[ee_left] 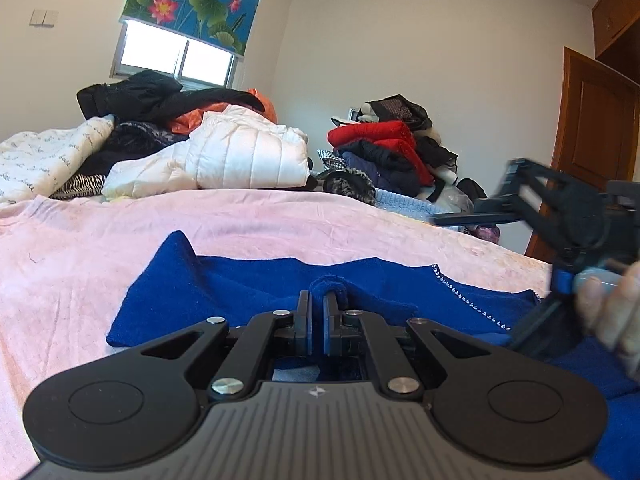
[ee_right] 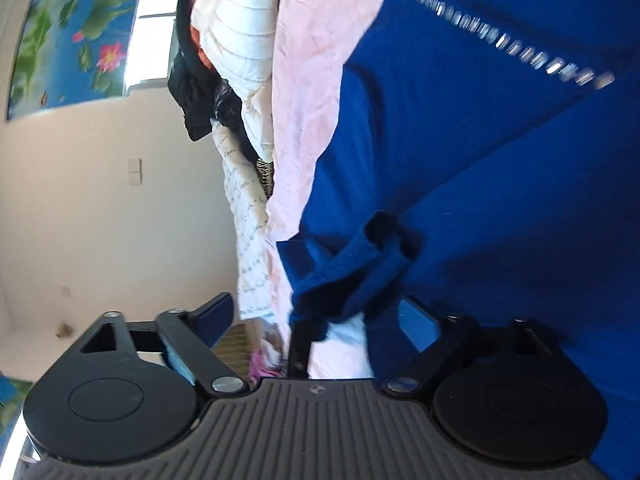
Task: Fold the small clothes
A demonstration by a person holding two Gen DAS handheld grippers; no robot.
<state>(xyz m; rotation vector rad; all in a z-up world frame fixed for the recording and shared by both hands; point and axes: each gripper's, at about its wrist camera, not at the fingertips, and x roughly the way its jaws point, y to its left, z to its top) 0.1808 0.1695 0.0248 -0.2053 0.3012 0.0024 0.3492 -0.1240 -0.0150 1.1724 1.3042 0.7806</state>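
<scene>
A royal-blue garment point(ee_left: 248, 280) with a line of sparkling stones point(ee_left: 468, 300) lies spread on the pink bed cover point(ee_left: 120, 232). My left gripper point(ee_left: 317, 300) is shut on a raised fold of its near edge. My right gripper point(ee_left: 476, 192) comes in blurred from the right, rolled on its side, with a person's hand point(ee_left: 612, 304) on its handle. In the right wrist view the right gripper point(ee_right: 316, 306) stands wide open. A pinched-up bunch of the blue garment point(ee_right: 360, 264) sits just ahead between its fingers, and the pads do not press on it.
A white puffer jacket point(ee_left: 240, 152), dark clothes and a printed quilt point(ee_left: 40, 160) are heaped at the far side of the bed. A pile with a red garment point(ee_left: 384, 136) stands past the bed's right end. A wooden door point(ee_left: 592, 128) is at the right.
</scene>
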